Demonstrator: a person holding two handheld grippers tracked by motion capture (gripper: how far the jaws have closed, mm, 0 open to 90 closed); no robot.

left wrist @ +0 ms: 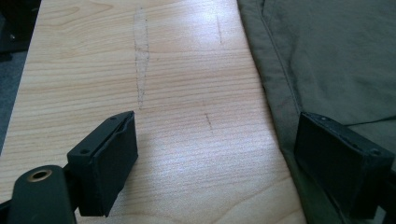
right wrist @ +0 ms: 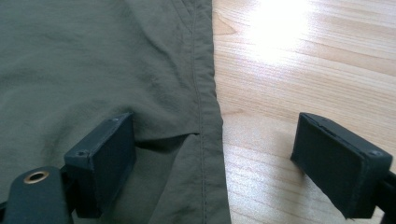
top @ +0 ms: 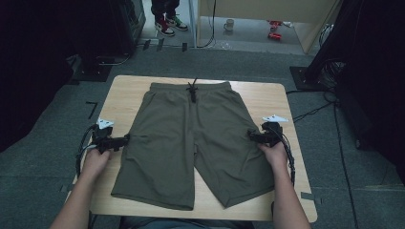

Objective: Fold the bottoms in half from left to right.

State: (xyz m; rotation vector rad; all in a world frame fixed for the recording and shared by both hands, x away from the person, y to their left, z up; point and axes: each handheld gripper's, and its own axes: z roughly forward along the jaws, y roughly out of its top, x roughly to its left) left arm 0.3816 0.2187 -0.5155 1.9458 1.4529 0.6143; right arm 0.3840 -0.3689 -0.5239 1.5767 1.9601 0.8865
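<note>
Olive green shorts [top: 191,138] lie flat on the wooden table [top: 124,90], waistband and black drawstring [top: 192,90] at the far side, legs toward me. My left gripper [top: 125,140] is at the shorts' left side seam, open; in the left gripper view it [left wrist: 215,161] straddles bare wood and the shorts' edge [left wrist: 280,107], one jaw over the cloth. My right gripper [top: 251,135] is at the right side seam, open; in the right gripper view it [right wrist: 215,163] spans the seam [right wrist: 201,112], one jaw over cloth, the other over wood. Nothing is pinched.
The table's edges [top: 301,157] sit close beside each hand. Grey carpet floor surrounds the table, with cables [top: 310,112] at the right. A person's shoes [top: 165,26] and a mug [top: 229,24] are on the floor far behind.
</note>
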